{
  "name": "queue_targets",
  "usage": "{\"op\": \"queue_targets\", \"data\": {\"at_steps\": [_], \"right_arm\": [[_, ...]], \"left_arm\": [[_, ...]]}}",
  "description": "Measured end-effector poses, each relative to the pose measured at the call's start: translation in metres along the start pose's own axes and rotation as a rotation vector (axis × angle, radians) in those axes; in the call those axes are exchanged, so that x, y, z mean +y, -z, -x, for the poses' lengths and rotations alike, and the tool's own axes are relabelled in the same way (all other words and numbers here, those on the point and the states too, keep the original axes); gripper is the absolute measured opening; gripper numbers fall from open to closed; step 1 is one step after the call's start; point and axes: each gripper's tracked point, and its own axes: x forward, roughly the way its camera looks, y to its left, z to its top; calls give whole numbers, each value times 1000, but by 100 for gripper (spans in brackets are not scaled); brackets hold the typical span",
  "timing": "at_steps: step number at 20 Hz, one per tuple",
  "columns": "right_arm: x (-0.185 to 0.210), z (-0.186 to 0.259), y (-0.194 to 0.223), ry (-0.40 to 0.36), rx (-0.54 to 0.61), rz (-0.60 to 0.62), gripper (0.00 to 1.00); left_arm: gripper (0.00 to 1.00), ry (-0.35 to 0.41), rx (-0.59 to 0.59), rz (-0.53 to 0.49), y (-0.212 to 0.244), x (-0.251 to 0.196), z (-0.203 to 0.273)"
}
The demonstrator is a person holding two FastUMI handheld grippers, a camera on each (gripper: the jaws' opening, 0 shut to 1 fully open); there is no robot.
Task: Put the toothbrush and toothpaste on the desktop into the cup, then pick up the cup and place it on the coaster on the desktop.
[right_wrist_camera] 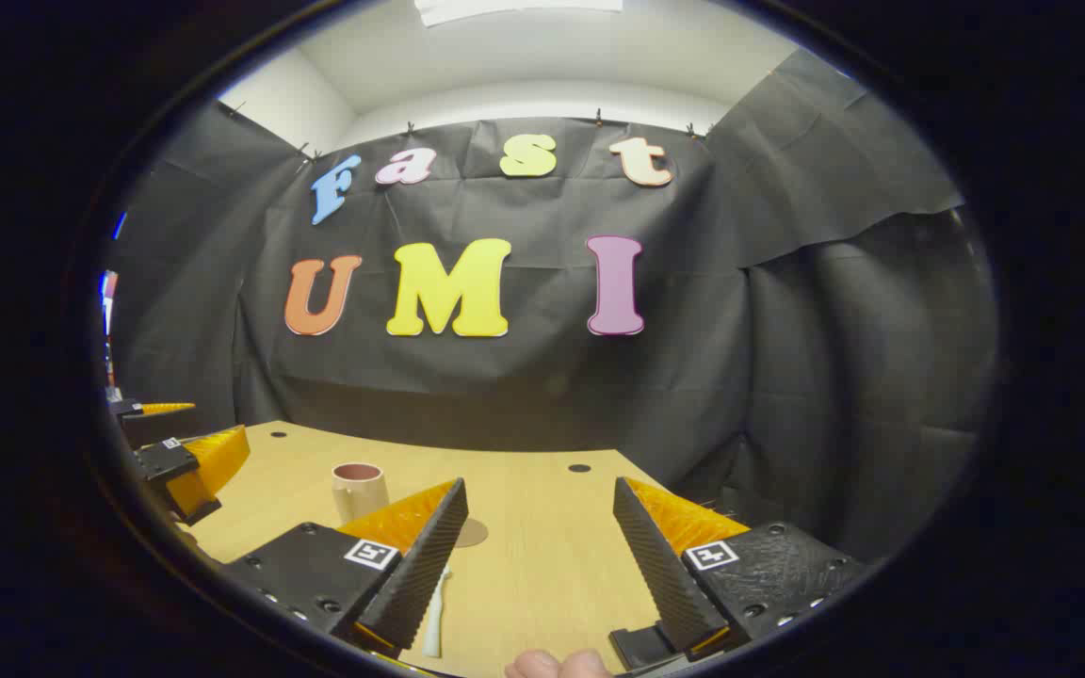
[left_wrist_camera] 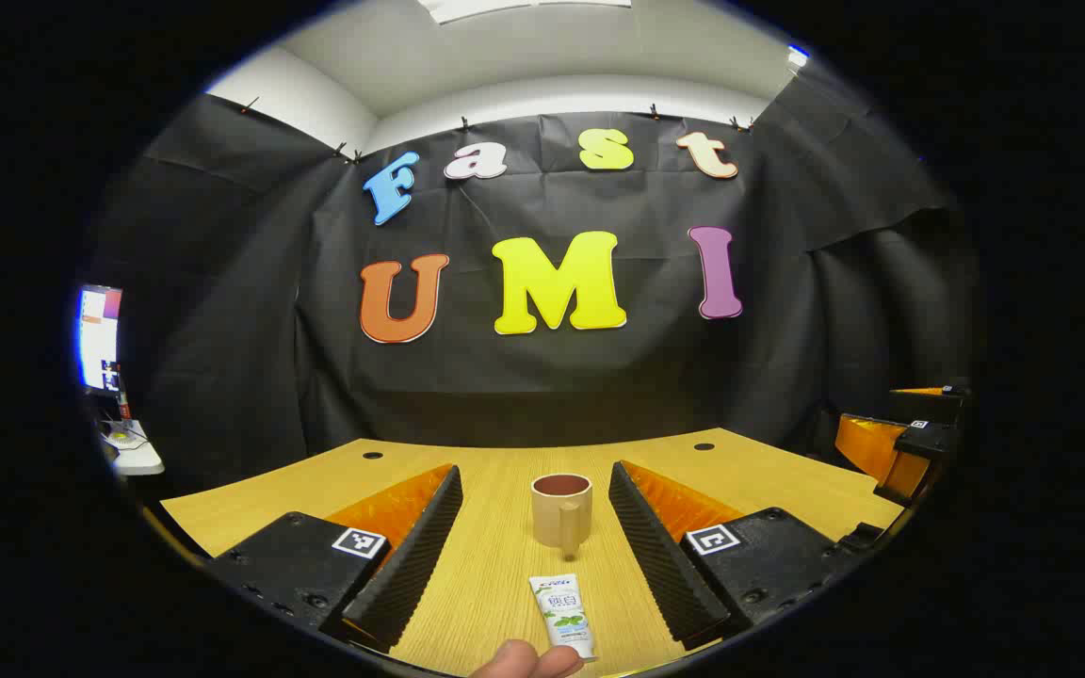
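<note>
Fingers wide apart both grippers, holding nothing

Your right gripper hung above the desk with its jaws spread wide, nothing between them. The cup stood upright beyond your left finger, and a sliver of the coaster peeked out just beside that finger. The toothbrush lay flat, partly under it. Your other gripper sat at the far left edge.
</note>
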Motion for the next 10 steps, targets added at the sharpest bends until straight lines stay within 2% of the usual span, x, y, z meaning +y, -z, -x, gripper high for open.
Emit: {"op": "queue_targets", "data": {"at_steps": [10], "right_arm": [[2, -2, 2, -18, 2, -6, 96]], "left_arm": [[99, 5, -3, -9, -1, -2, -1]]}}
